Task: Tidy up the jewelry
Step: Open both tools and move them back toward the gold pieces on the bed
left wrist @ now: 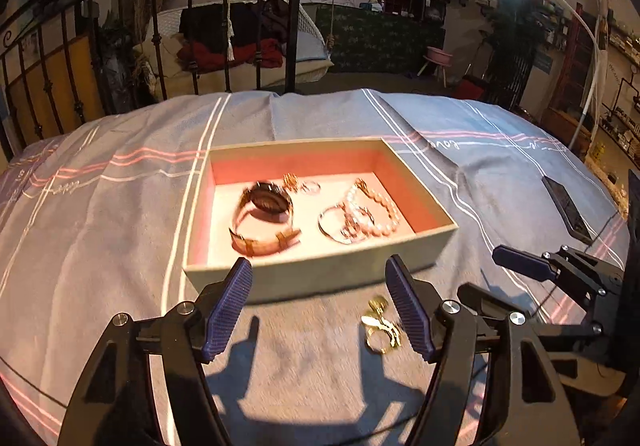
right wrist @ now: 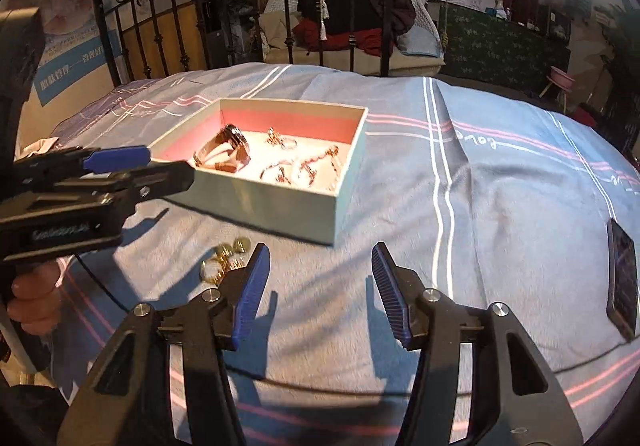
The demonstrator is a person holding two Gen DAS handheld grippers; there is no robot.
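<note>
Open shallow box point(left wrist: 320, 278), pink-lined, on the bedspread; inside: watch point(left wrist: 264, 217), bracelets point(left wrist: 360, 213), small rings point(left wrist: 304, 185). Gold jewelry cluster point(left wrist: 380, 326) lies outside, near its front wall.

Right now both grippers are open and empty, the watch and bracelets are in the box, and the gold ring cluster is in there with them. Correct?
Not quite. The gold ring cluster is not in the box; it lies on the blue cloth in front of it, as the left wrist view shows. The rest holds: the left gripper and right gripper are open and empty, and the watch and bracelets sit inside.
</note>
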